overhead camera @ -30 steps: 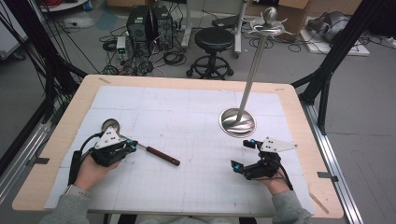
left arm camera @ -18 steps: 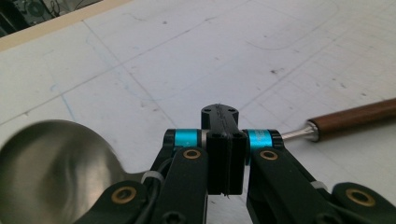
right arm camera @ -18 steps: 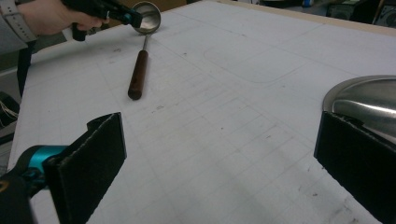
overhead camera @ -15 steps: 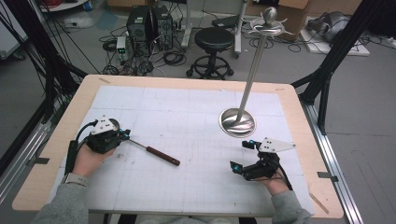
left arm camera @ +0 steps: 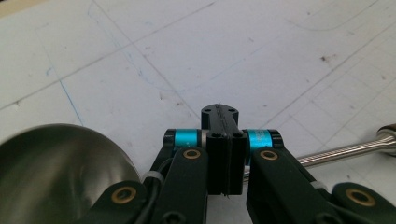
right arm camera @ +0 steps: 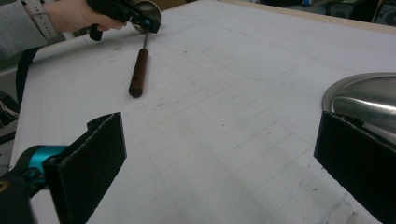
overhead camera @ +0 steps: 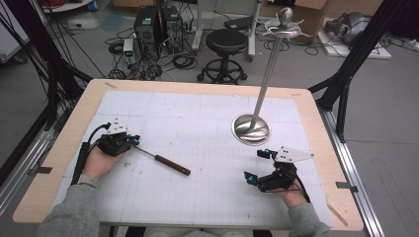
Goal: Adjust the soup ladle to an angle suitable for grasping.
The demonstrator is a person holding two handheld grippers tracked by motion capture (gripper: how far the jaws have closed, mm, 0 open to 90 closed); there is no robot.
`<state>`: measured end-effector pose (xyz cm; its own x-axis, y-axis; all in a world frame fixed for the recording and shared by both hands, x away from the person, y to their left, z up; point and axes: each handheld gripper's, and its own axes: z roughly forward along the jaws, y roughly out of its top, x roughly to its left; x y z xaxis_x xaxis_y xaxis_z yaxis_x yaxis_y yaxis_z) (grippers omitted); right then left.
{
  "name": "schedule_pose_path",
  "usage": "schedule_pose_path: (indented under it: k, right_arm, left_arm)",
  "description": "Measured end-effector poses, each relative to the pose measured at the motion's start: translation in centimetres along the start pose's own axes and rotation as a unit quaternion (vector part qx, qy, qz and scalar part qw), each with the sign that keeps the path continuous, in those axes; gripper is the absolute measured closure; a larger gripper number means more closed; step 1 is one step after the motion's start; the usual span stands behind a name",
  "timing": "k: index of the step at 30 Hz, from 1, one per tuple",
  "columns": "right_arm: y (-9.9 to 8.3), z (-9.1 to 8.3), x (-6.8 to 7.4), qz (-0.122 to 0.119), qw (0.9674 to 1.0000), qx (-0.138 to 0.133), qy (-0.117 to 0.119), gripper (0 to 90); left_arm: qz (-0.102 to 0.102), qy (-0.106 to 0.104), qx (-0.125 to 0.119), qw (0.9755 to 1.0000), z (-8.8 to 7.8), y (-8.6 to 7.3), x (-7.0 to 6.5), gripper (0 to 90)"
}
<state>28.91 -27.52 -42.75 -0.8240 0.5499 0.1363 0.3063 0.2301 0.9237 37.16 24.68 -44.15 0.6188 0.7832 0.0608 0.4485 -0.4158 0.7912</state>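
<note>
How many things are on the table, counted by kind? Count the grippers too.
Ladle: 1
Metal stand: 1
Grippers: 2, the left gripper and the right gripper
Total: 4

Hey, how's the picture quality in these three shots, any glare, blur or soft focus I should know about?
High view: even light, soft detail, bright glare on the stand base. Left gripper view: the shut left tool is sharp, the ladle bowl beside it soft with dull reflections. Right gripper view: the right tool pads are blurred close up, and the wooden handle is clearer.
</note>
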Motion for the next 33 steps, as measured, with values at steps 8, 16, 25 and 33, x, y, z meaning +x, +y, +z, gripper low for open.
schedule_pose_path:
  k: [8,16,25,33]
  right_arm:
    - [0.0,-0.4,0.2,0.003,1.0,-0.005,-0.001,1.3]
    - [0.0,-0.3,0.2,-0.001,1.0,-0.003,0.001,1.3]
    - [0.0,-0.3,0.3,0.0,1.0,-0.001,0.002,1.3]
    - [0.0,-0.2,0.2,-0.001,1.0,0.0,0.004,1.4]
  left_arm:
    - [0.004,0.001,0.008,1.0,0.6,-0.2,0.2,89.7]
    - [0.025,0.013,0.016,0.9995,0.5,-0.2,-0.2,89.7]
    - [0.044,0.015,0.025,0.9986,-0.1,-0.4,-1.1,89.7]
    - [0.072,0.023,0.051,0.9958,-1.1,-0.5,-2.4,89.7]
